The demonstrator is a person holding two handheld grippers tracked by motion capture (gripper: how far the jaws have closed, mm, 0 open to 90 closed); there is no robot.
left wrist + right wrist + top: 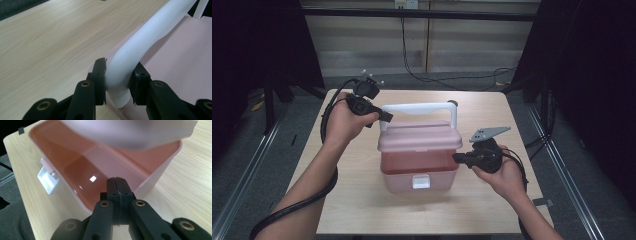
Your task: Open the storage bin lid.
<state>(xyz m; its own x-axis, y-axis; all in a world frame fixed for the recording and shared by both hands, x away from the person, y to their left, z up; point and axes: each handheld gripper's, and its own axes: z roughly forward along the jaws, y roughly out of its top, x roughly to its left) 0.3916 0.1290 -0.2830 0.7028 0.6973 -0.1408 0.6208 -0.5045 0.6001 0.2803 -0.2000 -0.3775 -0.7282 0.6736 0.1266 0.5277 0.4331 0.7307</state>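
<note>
A pink plastic box (pixel 419 172) stands mid-table, and its pink lid (pixel 419 137) is lifted off the body, leaving a gap. A white carry handle (pixel 419 107) arches above the lid. My left gripper (pixel 387 117) is shut on the handle's left end; in the left gripper view both pads (pixel 101 75) press the white handle (pixel 150 32) beside the lid (pixel 185 62). My right gripper (pixel 455 157) is at the box's right rim under the lid. In the right gripper view its jaws (pixel 116 187) are shut together, tips over the rim of the empty box (pixel 160 173), beneath the blurred lid (pixel 130 132).
A white latch (pixel 420 181) hangs on the box's front wall, also seen as the latch (pixel 48 180) in the right gripper view. The wooden table (pixel 362 205) has bare room around the box. Cables (pixel 437 80) lie on the floor beyond the far edge.
</note>
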